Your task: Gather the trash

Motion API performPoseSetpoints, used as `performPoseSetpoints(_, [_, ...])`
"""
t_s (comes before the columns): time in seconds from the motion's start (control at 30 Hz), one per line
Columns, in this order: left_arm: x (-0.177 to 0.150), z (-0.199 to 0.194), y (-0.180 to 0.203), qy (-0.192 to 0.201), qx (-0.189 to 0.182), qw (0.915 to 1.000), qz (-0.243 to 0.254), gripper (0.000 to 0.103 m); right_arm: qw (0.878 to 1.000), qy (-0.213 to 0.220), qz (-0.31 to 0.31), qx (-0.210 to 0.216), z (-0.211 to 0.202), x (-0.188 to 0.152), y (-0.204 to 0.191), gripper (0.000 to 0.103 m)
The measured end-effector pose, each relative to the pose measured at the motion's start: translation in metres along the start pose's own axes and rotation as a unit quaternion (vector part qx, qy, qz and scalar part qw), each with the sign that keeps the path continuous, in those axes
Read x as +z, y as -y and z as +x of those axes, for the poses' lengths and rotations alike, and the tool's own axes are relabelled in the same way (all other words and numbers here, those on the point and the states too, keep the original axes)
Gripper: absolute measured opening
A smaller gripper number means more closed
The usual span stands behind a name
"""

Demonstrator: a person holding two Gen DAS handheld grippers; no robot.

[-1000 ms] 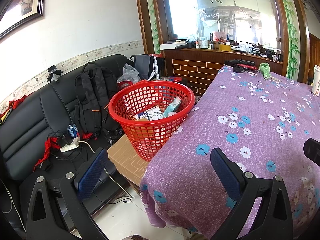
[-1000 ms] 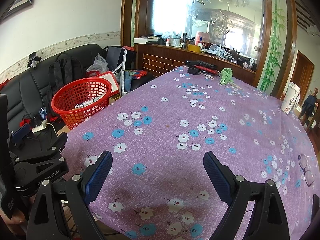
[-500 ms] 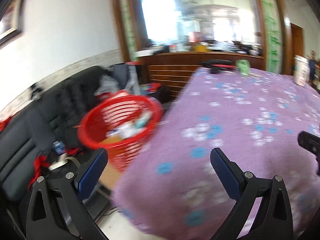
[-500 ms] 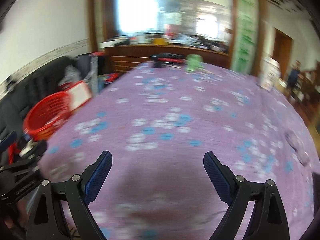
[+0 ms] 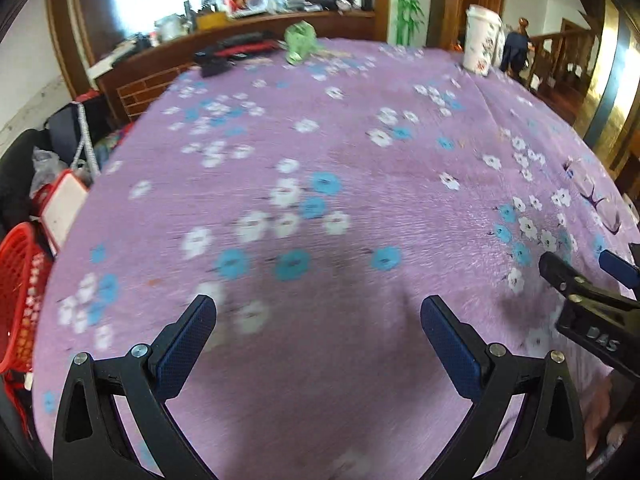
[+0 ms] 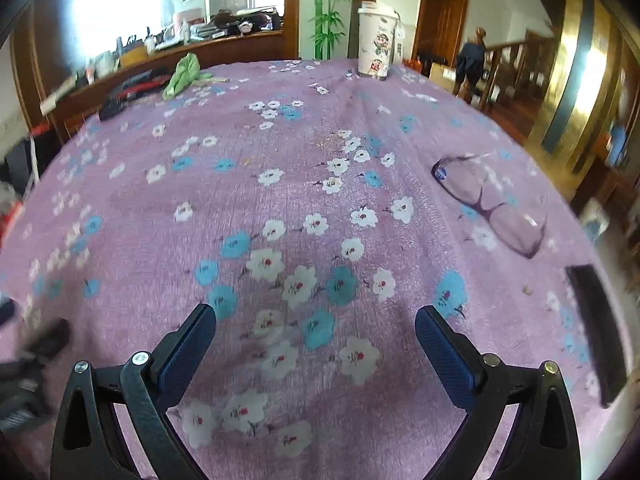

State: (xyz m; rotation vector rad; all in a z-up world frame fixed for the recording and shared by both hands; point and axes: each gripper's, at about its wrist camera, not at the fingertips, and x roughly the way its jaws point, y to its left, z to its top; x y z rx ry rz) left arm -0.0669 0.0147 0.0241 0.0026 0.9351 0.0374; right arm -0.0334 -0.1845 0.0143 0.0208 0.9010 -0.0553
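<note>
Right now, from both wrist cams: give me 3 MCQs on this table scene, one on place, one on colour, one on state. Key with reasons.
1. Where is the red basket?
A. Off the table's left edge
B. At the table's centre
C. Beside the cup

2. What colour is the crumpled item at the table's far side?
A. Yellow
B. Green
C. Orange

3. How do both grippers stand?
A. Each shut on trash
B. One open, one shut
C. Both open and holding nothing

Key:
1 A, the left wrist view shows the basket below the tablecloth edge at far left.
2 B, it is light green in both views, near the dark items at the far edge.
3 C, the left gripper and right gripper each show spread fingers with only cloth between them.

The white cup stands upright at the far edge; glasses lie to the right.
</note>
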Motion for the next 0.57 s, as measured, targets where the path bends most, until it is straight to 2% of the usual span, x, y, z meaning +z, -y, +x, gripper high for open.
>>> performPoseSetpoints(0.1, [0.003, 0.016, 0.014, -0.027, -0.001, 0.9995, 0.019, 0.102, 1.0, -0.005, -0.004, -0.012, 0.003, 0.003, 0.0, 0.102])
performPoseSetpoints(0.23, [0.008, 0.02, 0.017, -0.016, 0.009, 0.9996, 0.022, 0.102, 0.999, -0.027, -0.028, -0.003, 0.013, 0.005, -0.011, 0.102])
performPoseSetpoints(0.33, [0.012, 0.026, 0.013, -0.023, -0.011, 0.9996, 0.008, 0.102, 0.998, -0.037, -0.047, 0.003, 0.017, 0.003, -0.02, 0.102])
performPoseSetpoints(0.57, [0.018, 0.032, 0.009, -0.026, -0.015, 0.9996, -0.003, 0.103, 0.999, -0.047, -0.018, 0.021, 0.014, 0.0, -0.014, 0.103])
